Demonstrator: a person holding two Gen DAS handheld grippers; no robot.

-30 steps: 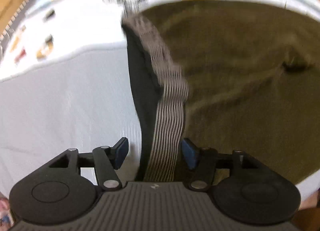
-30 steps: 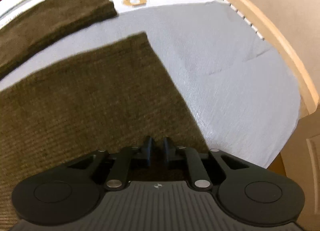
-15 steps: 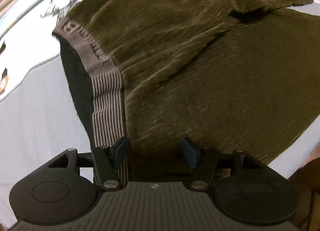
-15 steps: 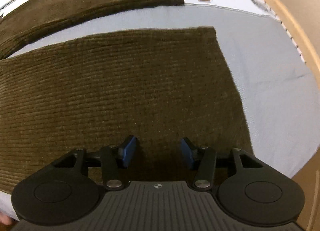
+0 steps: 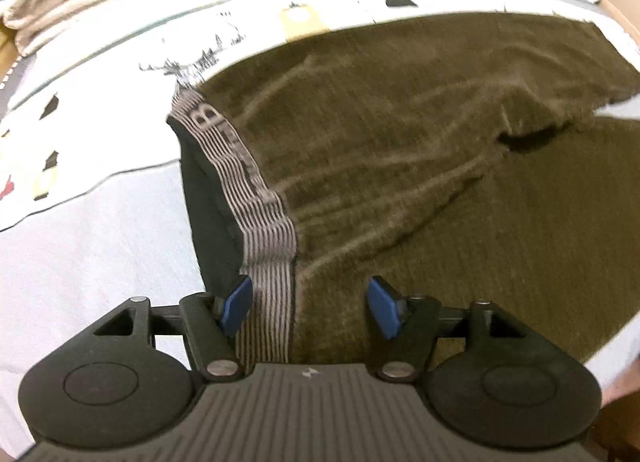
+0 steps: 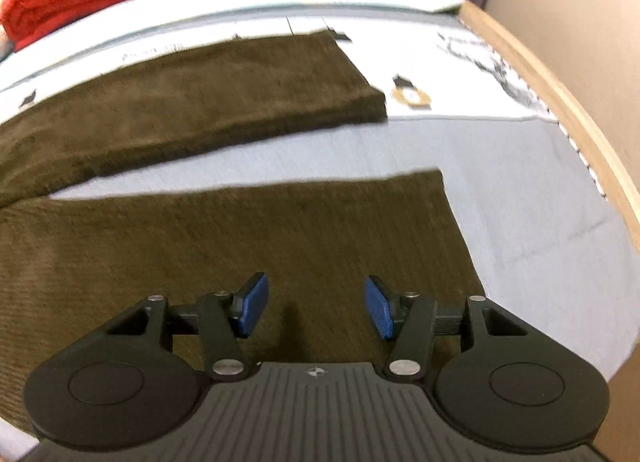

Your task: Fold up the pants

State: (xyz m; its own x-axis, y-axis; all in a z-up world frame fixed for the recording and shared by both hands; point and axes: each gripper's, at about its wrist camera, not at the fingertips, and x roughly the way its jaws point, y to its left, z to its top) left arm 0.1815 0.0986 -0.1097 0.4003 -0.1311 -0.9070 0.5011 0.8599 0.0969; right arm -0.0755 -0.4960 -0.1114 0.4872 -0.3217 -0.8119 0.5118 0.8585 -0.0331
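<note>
We held two grippers over olive corduroy pants [image 5: 420, 165] spread flat on a pale bed sheet [image 5: 100, 242]. On the left, our left gripper [image 5: 310, 308] hovered above the striped waistband [image 5: 266, 262], its blue pads apart and pressing nothing; its jaws had just been opening a little further, with the waistband lying below the gap rather than pinched. On the right, our right gripper [image 6: 312, 308] stood over the near leg [image 6: 240, 254], close to its hem, pads apart and empty, while the far leg [image 6: 192, 101] lay separate beyond a strip of sheet.

To do this step well, we judged both grippers should take the near edge together, waistband and hem, and carry it evenly onto the far leg so the seams would line up without wrinkles.

A second earlier, the right pads were nearly together low over the cloth; they had since sprung apart, and both views had drawn back to show more of the pants.
</note>
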